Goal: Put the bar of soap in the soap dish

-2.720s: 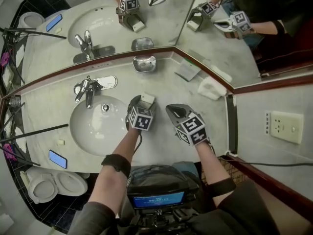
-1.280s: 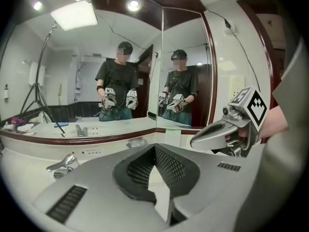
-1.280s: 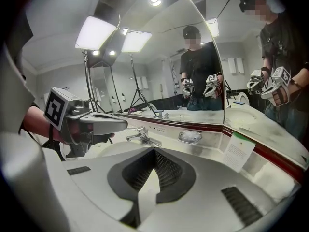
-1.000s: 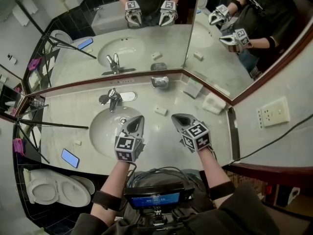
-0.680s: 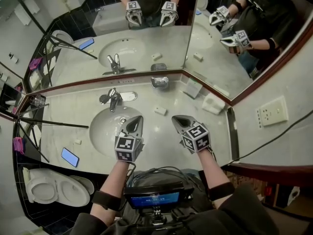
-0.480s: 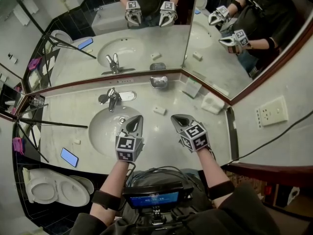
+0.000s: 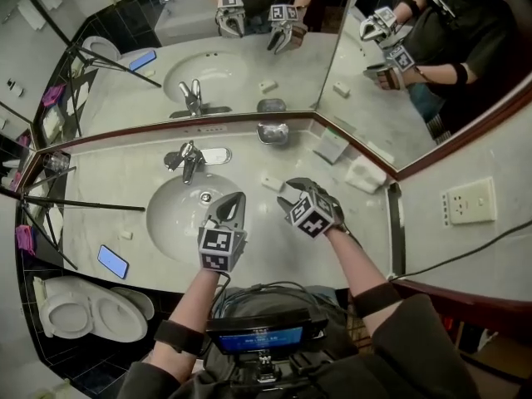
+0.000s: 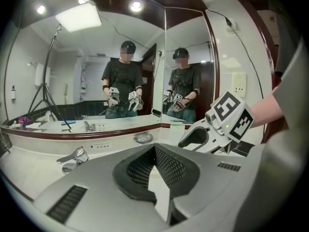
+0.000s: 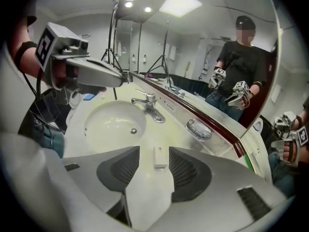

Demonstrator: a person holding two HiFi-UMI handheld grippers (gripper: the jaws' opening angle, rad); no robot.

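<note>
A small white bar of soap (image 7: 270, 182) lies on the marble counter right of the sink. The metal soap dish (image 7: 273, 133) stands against the mirror behind it, with nothing in it. My right gripper (image 7: 289, 194) hangs low just in front of the soap. Its jaws have just been opening and now stand open. In the right gripper view the soap (image 9: 160, 157) shows in the gap of that gripper (image 9: 154, 151), untouched by the pads, with the dish (image 9: 199, 129) beyond. My left gripper (image 7: 235, 198) is shut and empty beside the basin, seen shut in its own view as well (image 8: 155, 153).
The sink basin (image 7: 184, 214) and faucet (image 7: 188, 160) lie left of the soap. A blue phone (image 7: 110, 261) rests at the counter's left front. A white folded item (image 7: 366, 175) and a flat packet (image 7: 331, 146) sit by the mirror corner. Tripod legs (image 7: 75, 204) cross the left side.
My right gripper has dropped and swung left toward the soap, rolled over, and opened its jaws. The left gripper has stayed put and shut.
</note>
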